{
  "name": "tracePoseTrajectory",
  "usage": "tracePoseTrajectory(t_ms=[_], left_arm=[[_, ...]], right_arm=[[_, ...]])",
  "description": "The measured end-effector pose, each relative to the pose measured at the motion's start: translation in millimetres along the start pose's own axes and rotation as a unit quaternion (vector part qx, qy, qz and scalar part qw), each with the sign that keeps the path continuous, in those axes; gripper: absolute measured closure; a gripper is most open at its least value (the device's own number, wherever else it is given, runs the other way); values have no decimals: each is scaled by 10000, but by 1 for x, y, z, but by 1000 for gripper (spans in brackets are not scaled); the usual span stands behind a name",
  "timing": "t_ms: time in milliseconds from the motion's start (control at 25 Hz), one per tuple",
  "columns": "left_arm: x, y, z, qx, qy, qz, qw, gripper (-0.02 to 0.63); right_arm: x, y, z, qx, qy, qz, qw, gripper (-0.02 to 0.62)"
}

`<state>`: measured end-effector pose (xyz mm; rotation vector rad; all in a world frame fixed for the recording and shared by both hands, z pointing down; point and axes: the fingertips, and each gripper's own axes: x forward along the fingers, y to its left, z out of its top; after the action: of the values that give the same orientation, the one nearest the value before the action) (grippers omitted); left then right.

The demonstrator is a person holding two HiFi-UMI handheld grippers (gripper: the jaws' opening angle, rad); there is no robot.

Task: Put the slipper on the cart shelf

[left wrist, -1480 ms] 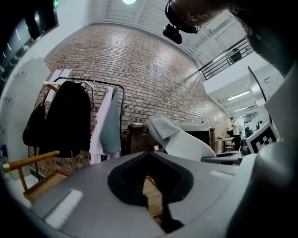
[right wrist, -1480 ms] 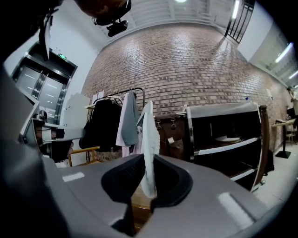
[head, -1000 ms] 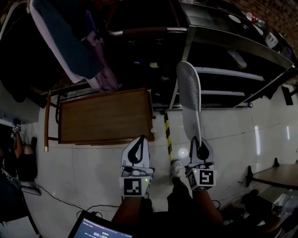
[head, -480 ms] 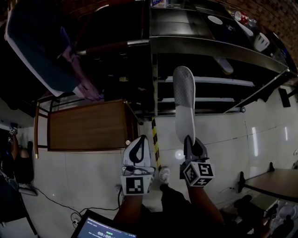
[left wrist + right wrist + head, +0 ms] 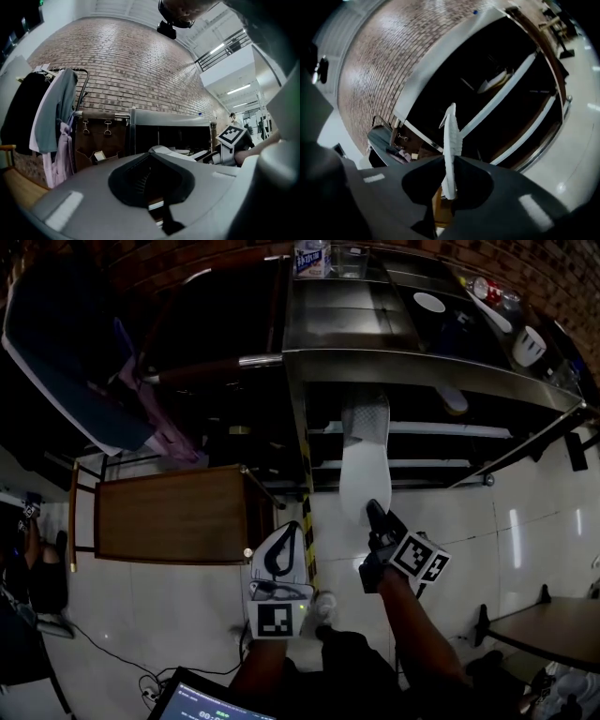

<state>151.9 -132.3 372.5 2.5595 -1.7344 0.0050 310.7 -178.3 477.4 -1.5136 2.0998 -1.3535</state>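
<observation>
The right claw [image 5: 375, 514] is clenched on the heel end of the pale slipper [image 5: 364, 456], whose thin edge we see pinched between the two jaws in the right gripper view. The slipper reaches forward from the claw, and its toe slides out of sight under the top rim of the steel cart [image 5: 422, 367]. It crosses the front rails of the shelves below, but we cannot tell whether it rests on one.

Our left claw [image 5: 284, 532] has its jaws closed together with nothing between them. It is held over the floor, just beside the corner of the wooden table [image 5: 169, 517]. Another pale slipper [image 5: 452, 399] lies further right inside the cart.
</observation>
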Motion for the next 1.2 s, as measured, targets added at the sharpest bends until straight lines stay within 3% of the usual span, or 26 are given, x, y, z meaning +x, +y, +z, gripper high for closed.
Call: tracePoseTrajectory(t_ms=[240,400,880,1200], left_arm=[[11,9,4,95,19,26,9999,591],[14,18,5,156,21,70,9999,591],[11,34,5,196,250,307,9990,591],[10,55,16,314,165,448,9984,591]], right_arm=[[48,-2,23,1385,506,632,9870,551],[82,-6,41,1983,621,676,9758,549],[174,-36,78,2533,791,425,9632,545],[204,-44,90,2558,789,78,9635,524]])
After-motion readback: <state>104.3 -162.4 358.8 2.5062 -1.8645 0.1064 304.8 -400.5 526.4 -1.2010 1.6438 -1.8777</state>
